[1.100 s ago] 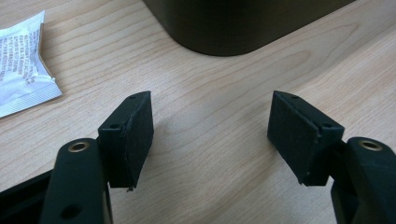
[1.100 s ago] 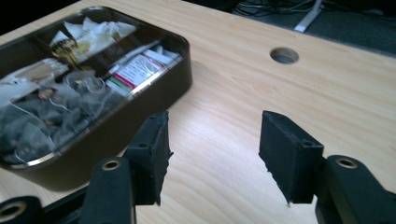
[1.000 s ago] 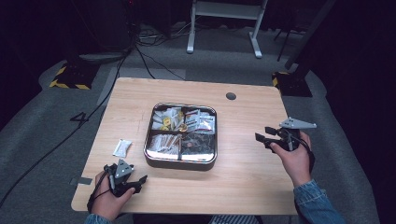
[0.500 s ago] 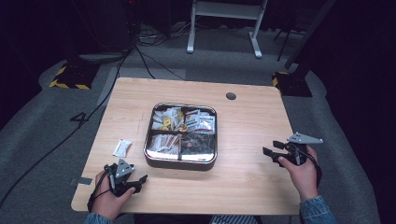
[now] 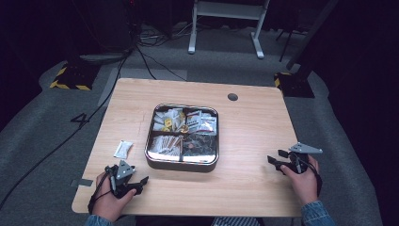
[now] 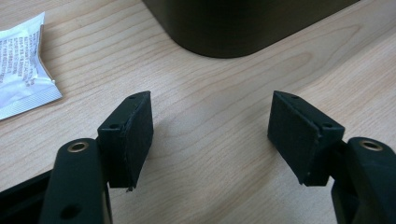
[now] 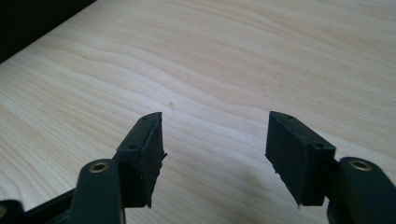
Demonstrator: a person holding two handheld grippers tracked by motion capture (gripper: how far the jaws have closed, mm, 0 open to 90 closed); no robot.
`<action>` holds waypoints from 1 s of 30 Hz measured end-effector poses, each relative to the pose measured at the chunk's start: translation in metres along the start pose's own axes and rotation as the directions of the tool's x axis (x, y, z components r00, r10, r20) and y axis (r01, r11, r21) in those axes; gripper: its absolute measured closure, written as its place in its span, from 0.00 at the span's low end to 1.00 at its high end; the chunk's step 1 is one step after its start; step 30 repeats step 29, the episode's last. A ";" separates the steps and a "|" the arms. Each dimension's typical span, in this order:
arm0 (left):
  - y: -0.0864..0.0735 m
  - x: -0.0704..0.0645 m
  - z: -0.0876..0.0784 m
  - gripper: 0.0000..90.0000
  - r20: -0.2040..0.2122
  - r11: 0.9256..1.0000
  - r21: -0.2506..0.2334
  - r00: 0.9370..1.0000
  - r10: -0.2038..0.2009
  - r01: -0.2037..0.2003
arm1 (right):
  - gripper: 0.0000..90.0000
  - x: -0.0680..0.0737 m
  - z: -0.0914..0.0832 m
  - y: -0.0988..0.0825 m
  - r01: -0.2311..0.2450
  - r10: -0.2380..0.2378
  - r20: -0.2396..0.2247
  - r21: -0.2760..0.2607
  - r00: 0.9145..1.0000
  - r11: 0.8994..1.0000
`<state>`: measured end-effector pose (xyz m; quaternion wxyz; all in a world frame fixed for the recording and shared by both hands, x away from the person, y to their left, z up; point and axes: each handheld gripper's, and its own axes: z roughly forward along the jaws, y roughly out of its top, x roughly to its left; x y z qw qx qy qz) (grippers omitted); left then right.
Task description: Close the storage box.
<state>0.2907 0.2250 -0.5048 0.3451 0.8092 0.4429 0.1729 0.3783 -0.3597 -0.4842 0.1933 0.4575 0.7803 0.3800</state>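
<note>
Metal tray (image 5: 182, 165) of packets, mid-table, with both my grippers resting empty.

The tray sits at the centre of the wooden table (image 5: 249, 122), a white sachet (image 5: 123, 149) lying just beside its left wall. My left gripper (image 5: 136, 184) is near the front left corner, jaws wide, nothing between them. My right gripper (image 5: 277, 160) is near the right edge, well apart from the tray, jaws wide and empty over bare wood.

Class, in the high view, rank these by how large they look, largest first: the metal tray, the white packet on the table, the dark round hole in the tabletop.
1. Metal tray, clearly largest.
2. White packet, beside the tray.
3. Dark round hole, smallest.
</note>
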 end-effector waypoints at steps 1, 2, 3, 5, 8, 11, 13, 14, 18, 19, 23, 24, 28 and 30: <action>0.000 0.000 0.000 0.35 0.000 1.000 0.000 1.000 0.000 0.000 | 0.42 0.002 0.003 -0.002 0.006 -0.006 -0.006 0.017 1.000 1.000; 0.000 0.000 0.000 0.35 0.000 1.000 0.000 1.000 0.000 0.000 | 0.41 0.003 0.004 -0.003 0.020 -0.019 -0.006 0.022 1.000 1.000; 0.000 0.000 0.000 0.35 0.000 1.000 0.000 1.000 0.000 0.000 | 0.41 0.004 0.005 -0.003 0.028 -0.028 -0.006 0.025 1.000 0.999; 0.000 0.000 0.000 0.35 0.000 1.000 0.000 1.000 0.000 0.000 | 0.40 0.007 0.008 -0.004 0.037 -0.037 -0.014 0.032 0.999 0.999; 0.000 0.000 0.000 0.35 0.000 1.000 0.000 1.000 0.000 0.000 | 0.39 0.009 0.011 -0.005 0.042 -0.041 -0.027 0.035 0.999 0.999; 0.000 0.000 0.000 0.35 0.000 1.000 0.000 1.000 0.000 0.000 | 0.36 0.010 0.014 -0.007 0.054 -0.052 -0.027 0.054 0.998 0.997; 0.000 0.000 0.000 0.35 0.000 1.000 0.000 1.000 0.000 0.000 | 0.31 0.010 0.017 -0.009 0.067 -0.066 -0.021 0.053 0.998 0.996; 0.000 0.000 0.000 0.35 0.000 1.000 0.000 1.000 0.001 -0.001 | 0.27 0.010 0.018 -0.010 0.074 -0.074 -0.019 0.051 0.997 0.996; 0.000 0.000 0.000 0.35 0.000 1.000 0.000 1.000 0.001 -0.001 | 0.08 0.012 0.024 -0.008 0.086 -0.086 -0.014 0.068 0.996 0.994; 0.000 0.000 0.000 0.35 -0.001 1.000 0.000 1.000 0.001 -0.001 | 0.06 0.012 0.025 -0.007 0.088 -0.087 -0.015 0.073 0.996 0.993; 0.000 0.000 0.000 0.35 -0.001 1.000 0.000 1.000 0.002 -0.002 | 0.04 0.012 0.027 -0.007 0.087 -0.085 -0.022 0.080 0.996 0.993; 0.000 0.000 0.000 0.35 0.000 1.000 0.000 1.000 0.001 -0.001 | 0.04 0.012 0.027 -0.007 0.086 -0.085 -0.022 0.080 0.996 0.993; 0.000 0.000 0.000 0.35 0.001 1.000 0.000 1.000 0.002 -0.002 | 0.04 0.012 0.026 -0.007 0.086 -0.085 -0.022 0.080 0.996 0.993; 0.000 0.000 0.000 0.35 0.001 1.000 0.000 1.000 0.002 -0.002 | 0.04 0.012 0.027 -0.007 0.087 -0.085 -0.022 0.079 0.996 0.993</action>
